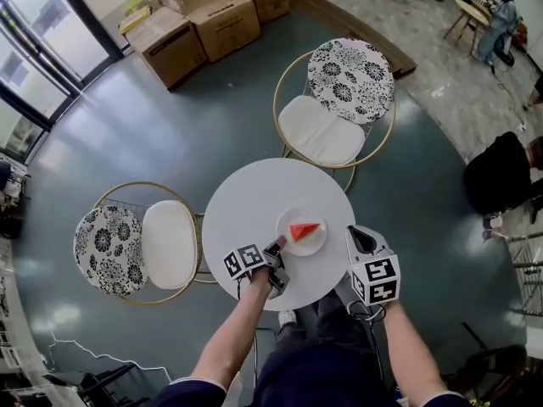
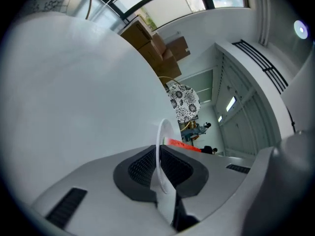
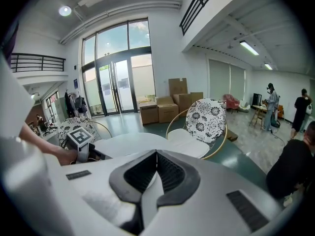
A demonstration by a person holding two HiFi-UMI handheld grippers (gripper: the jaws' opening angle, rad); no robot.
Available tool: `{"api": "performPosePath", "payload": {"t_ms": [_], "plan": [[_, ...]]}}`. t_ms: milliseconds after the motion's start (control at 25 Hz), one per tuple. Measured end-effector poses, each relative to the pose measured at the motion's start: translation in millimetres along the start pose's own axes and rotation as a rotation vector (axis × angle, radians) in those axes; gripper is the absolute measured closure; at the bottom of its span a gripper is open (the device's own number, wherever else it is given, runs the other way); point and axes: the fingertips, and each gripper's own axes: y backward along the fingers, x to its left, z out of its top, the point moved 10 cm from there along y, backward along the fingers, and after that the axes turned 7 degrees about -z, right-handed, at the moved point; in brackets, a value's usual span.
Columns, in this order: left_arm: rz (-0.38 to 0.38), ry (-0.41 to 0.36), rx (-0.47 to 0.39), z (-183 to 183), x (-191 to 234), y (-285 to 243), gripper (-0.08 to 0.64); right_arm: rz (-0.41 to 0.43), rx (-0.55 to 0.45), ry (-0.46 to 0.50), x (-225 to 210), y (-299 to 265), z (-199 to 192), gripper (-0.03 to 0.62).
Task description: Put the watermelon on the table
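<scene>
Grey-blue floor [image 1: 170, 134] spreads under everything, with cardboard boxes [image 1: 204, 24] stacked by the far windows. A round white surface [image 1: 246, 210] stands in the middle, just ahead of the person's knees. Two gold-framed chairs flank it, each with a white seat and a black-and-white flowered back: one chair [image 1: 335, 100] beyond the surface, the other chair [image 1: 136, 240] to its left.

The right claw [image 1: 361, 240] rests at the surface's right-hand edge. Its own view shows the pads of the right claw [image 3: 156, 173] pressed together with nothing between them.

The left claw [image 1: 278, 246] reaches over the near edge and pinches the rim of a small white plate [image 1: 297, 246], which in the left gripper view stands edge-on as a thin white arc [image 2: 160, 146] clamped between the dark pads of the left claw [image 2: 158, 168].

The red watermelon [image 1: 304, 230] wedge lies on that plate, near the surface's right side, and shows beyond the rim as a red strip [image 2: 184, 145].
</scene>
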Motion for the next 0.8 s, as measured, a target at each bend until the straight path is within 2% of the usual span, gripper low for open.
{"api": "performPosePath", "payload": {"t_ms": [200, 400, 640, 800], "plan": [[0.099, -0.126, 0.016, 1, -10, -2, 0.535, -0.003, -0.002, -0.001, 2, 3, 0, 0.589], [0.236, -0.220, 0.051, -1, -13, -9, 0.514, -0.011, -0.006, -0.004, -1, 7, 0, 0.589], [0.329, -0.317, 0.060, -4, -20, -12, 0.500, -0.019, -0.009, -0.013, -7, 9, -1, 0.589], [0.393, -0.407, 0.096, -4, -26, -17, 0.486, -0.016, -0.008, -0.018, -6, 9, 0, 0.589]]}}
